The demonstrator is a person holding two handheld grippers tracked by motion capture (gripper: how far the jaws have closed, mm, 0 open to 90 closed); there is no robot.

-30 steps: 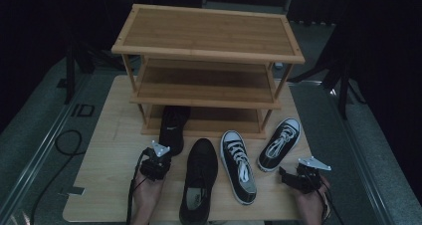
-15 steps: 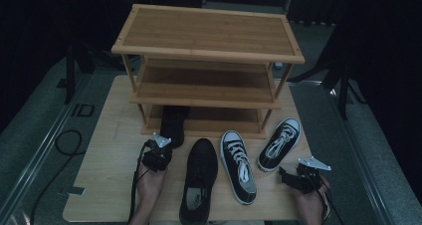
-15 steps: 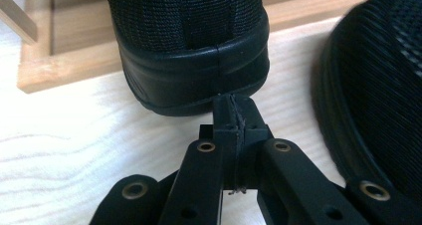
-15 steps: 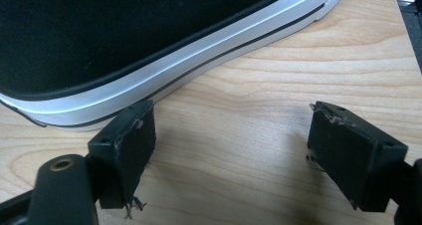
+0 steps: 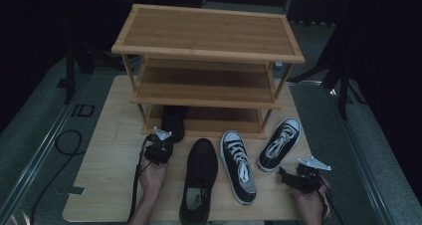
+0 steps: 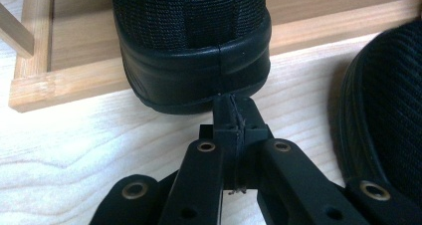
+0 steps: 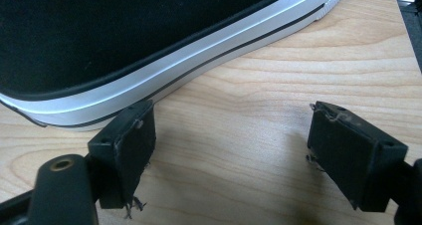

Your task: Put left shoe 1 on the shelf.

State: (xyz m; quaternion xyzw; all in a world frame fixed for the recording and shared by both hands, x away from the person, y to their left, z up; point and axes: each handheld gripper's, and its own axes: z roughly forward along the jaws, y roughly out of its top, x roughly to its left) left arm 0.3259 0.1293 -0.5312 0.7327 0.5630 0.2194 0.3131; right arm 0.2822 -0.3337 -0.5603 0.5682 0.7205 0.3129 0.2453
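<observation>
A black shoe (image 5: 173, 119) lies with its toe under the bamboo rack's bottom shelf (image 5: 214, 129) and its heel (image 6: 191, 51) sticking out toward me. My left gripper (image 5: 158, 146) is shut, and its closed tips (image 6: 234, 110) touch that heel's rubber rim. The second black shoe (image 5: 199, 181) lies just right of the left gripper, its edge (image 6: 388, 115) showing in the left gripper view. My right gripper (image 5: 292, 177) stands open over bare board (image 7: 234, 145), its left pad (image 7: 124, 150) right beside the white sole of a black-and-white sneaker (image 7: 149, 51).
The three-tier rack (image 5: 209, 33) fills the back of the wooden board (image 5: 107, 160). Two black-and-white sneakers (image 5: 239, 166) (image 5: 279, 143) lie between the grippers. A cable (image 5: 64, 140) loops on the grey floor at left. Dark stands rise on both sides.
My left gripper has moved forward toward the rack, up to the black shoe's heel. The right gripper has stayed where it was.
</observation>
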